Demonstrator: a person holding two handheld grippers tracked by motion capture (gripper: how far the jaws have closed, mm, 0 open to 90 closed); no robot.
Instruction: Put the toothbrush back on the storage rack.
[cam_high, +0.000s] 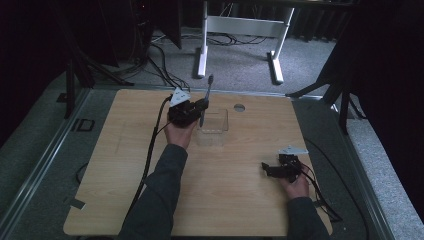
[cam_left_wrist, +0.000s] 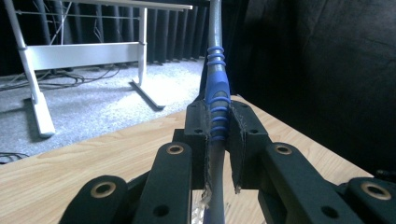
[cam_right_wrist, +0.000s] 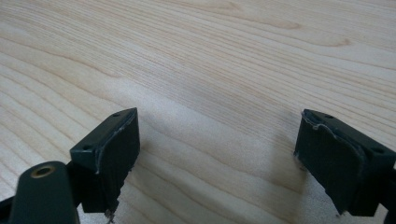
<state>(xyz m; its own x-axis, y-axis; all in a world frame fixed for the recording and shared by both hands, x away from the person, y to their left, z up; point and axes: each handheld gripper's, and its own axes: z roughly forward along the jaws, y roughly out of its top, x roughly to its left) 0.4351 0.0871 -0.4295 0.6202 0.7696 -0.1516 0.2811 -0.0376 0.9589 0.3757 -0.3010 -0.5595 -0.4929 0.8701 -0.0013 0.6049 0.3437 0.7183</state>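
High view: we see the left gripper (cam_high: 201, 106) at the far middle of the wooden table (cam_high: 235, 200), its jaws closed on a blue-handled utensil (cam_high: 205, 100) that stands nearly upright, its lower end inside a clear plastic container (cam_high: 214, 128). In the left gripper view, the pads pinch the ribbed blue grip (cam_left_wrist: 217, 105); we cannot tell what kind of utensil it is. The right gripper (cam_high: 266, 169) rests at the near right, its jaws wide apart and empty above bare wood.
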